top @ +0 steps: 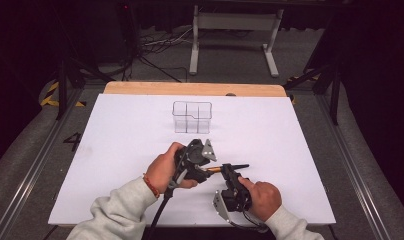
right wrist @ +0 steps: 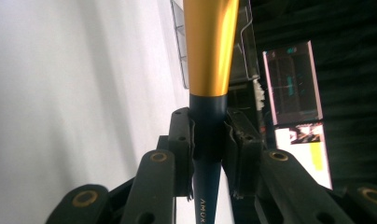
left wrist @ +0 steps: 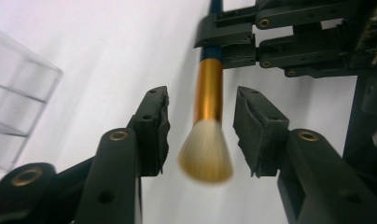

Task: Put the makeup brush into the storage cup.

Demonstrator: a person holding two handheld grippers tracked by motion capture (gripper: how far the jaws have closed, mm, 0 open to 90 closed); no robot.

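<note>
A makeup brush [top: 238, 165] with a dark blue handle, a gold ferrule [left wrist: 208, 91] and pale bristles [left wrist: 205, 156] hangs level over the white sheet. My right gripper [top: 227, 171] is shut on its dark handle [right wrist: 207, 121], just below the gold ferrule [right wrist: 210, 46]. My left gripper [top: 206, 171] faces it from the bristle end. In the left gripper view its jaws stand open either side of the ferrule, and neither pad [left wrist: 155, 116] touches it. The right gripper [left wrist: 233, 39] shows beyond, clamped on the handle.
A clear plastic organizer [top: 192, 117] with several compartments stands upright at the back middle of the white sheet [top: 125, 135], seen also at the left [left wrist: 18, 100]. A wooden table edge [top: 190, 89] runs behind it. Stands and cables lie on the floor beyond.
</note>
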